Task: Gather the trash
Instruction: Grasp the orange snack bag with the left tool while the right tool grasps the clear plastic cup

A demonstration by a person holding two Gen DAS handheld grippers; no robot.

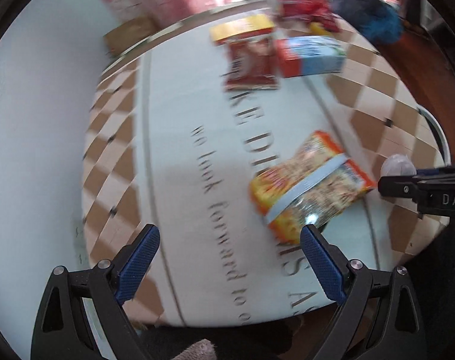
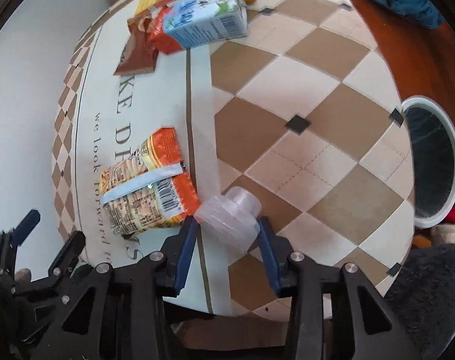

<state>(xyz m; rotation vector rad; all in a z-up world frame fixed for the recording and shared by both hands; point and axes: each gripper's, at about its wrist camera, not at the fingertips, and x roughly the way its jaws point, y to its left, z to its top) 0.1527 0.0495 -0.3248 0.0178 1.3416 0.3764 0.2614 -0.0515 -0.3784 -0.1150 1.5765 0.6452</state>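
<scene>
In the left wrist view, our left gripper point(image 1: 229, 262) hangs open and empty over the tablecloth point(image 1: 179, 180); the orange noodle packet point(image 1: 310, 181) lies just beyond its right finger.

In the right wrist view, our right gripper point(image 2: 226, 246) holds the clear plastic cup point(image 2: 229, 217) between its fingers. We judge the cup is being collected; next comes carrying it to the white bin point(image 2: 451, 162) at the right.

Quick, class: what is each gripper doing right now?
Left gripper: open, holding nothing.
Right gripper: fingers shut on the small clear plastic cup.
</scene>
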